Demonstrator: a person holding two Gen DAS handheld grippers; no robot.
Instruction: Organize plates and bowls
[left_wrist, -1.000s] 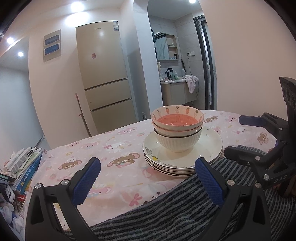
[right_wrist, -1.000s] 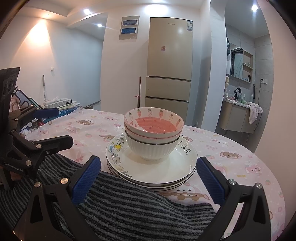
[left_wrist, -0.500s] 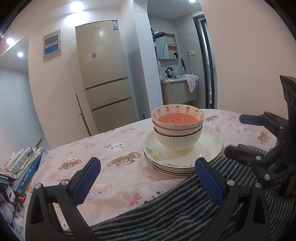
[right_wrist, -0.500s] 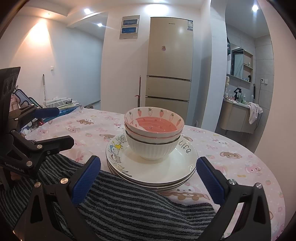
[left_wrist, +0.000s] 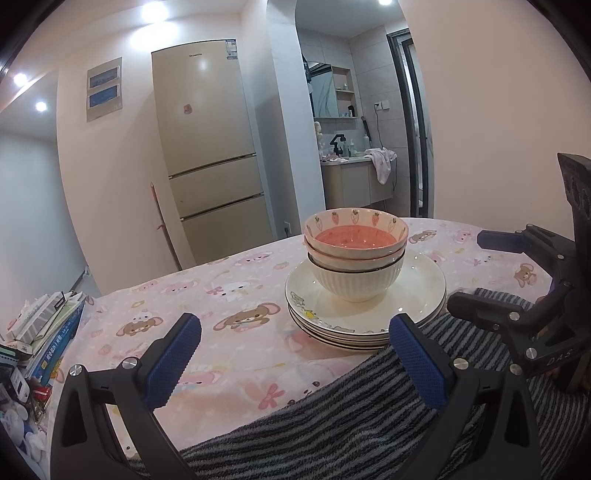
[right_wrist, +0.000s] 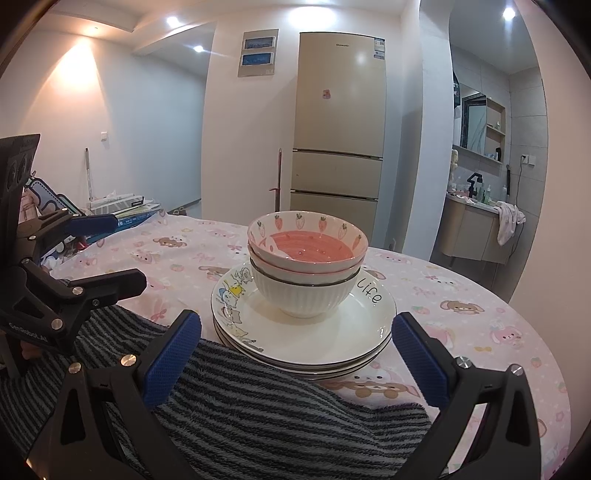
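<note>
3 bowls (left_wrist: 356, 258) sit nested, strawberry-print one w/ pink inside on top, ribbed white one at bottom. They stand on a stack of plates (left_wrist: 424, 291), roughly 4, though exact count is hard to tell. In the right wrist view the bowls (right_wrist: 307, 258) sit centred on the top plate (right_wrist: 317, 343), which shows cartoon art on its left rim and the word "life" on its right. Stack rests on the bench (left_wrist: 229, 314), covered w/ a pink cartoon-animal cloth; a grey striped towel (left_wrist: 369, 413) lies at the near edge, touching the plates' front.

Left gripper (left_wrist: 295, 354) is spread wide, nothing between its blue pads, just short of the plates and low over the towel. Right gripper (right_wrist: 295, 354) is likewise wide apart and holds nothing, plates centred ahead of it. Each gripper shows in the other's view: right one (left_wrist: 480, 273) at the right edge, left one (right_wrist: 114, 254) at the left edge, both apart from the stack.

Beige fridge (right_wrist: 340, 140) stands behind; books (left_wrist: 48, 328) piled at the bench's left end.
</note>
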